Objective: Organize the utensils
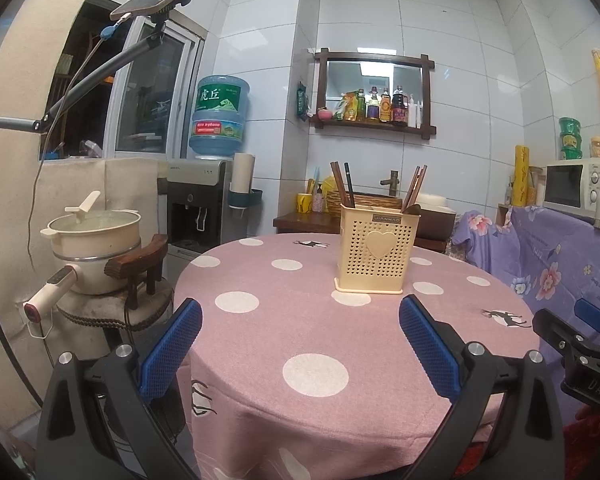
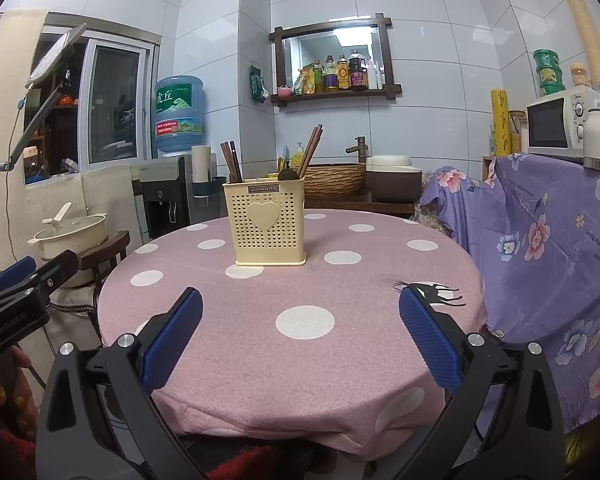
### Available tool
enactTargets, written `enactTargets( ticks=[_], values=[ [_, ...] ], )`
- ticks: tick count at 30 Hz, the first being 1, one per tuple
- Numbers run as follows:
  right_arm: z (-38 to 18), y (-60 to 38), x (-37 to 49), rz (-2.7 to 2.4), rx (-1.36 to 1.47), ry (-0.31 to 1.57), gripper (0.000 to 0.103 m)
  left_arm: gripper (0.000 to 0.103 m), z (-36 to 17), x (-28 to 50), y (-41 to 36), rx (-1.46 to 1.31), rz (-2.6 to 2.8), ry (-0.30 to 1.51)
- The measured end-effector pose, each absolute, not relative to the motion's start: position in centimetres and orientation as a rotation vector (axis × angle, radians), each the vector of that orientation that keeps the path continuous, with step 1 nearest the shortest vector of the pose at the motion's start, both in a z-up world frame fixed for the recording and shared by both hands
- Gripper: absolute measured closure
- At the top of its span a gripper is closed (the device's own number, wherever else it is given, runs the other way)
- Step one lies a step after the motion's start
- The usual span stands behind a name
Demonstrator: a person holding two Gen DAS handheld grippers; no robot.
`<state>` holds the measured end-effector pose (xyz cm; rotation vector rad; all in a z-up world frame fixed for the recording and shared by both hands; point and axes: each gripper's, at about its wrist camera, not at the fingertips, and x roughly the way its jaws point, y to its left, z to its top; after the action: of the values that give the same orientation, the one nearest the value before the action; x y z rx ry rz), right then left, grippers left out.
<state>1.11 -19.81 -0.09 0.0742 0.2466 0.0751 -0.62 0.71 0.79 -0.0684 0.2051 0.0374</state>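
A cream perforated utensil holder (image 1: 374, 250) with a heart on its front stands on the round table with a pink dotted cloth (image 1: 300, 332). Dark wooden chopsticks (image 1: 340, 186) and a spoon end stick up from it. It also shows in the right wrist view (image 2: 266, 228) with chopsticks (image 2: 231, 162). My left gripper (image 1: 300, 320) is open and empty, above the table's near edge, short of the holder. My right gripper (image 2: 300, 312) is open and empty, also short of the holder. Each gripper shows at the edge of the other's view.
A cream pot (image 1: 94, 236) sits on a wooden stool at the left. A water dispenser (image 1: 204, 200) stands behind. A purple flowered cloth (image 2: 548, 240) covers furniture at the right, with a microwave (image 2: 560, 124) on top. A sink counter (image 2: 360, 184) is behind the table.
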Motion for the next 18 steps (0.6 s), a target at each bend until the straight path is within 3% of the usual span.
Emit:
enactTargets(
  ticks=[18],
  values=[
    [-0.45, -19.97, 1.3, 0.076, 0.077, 0.253, 0.006, 0.005, 0.8, -0.36, 0.47, -0.065, 0.015, 0.226]
  ],
)
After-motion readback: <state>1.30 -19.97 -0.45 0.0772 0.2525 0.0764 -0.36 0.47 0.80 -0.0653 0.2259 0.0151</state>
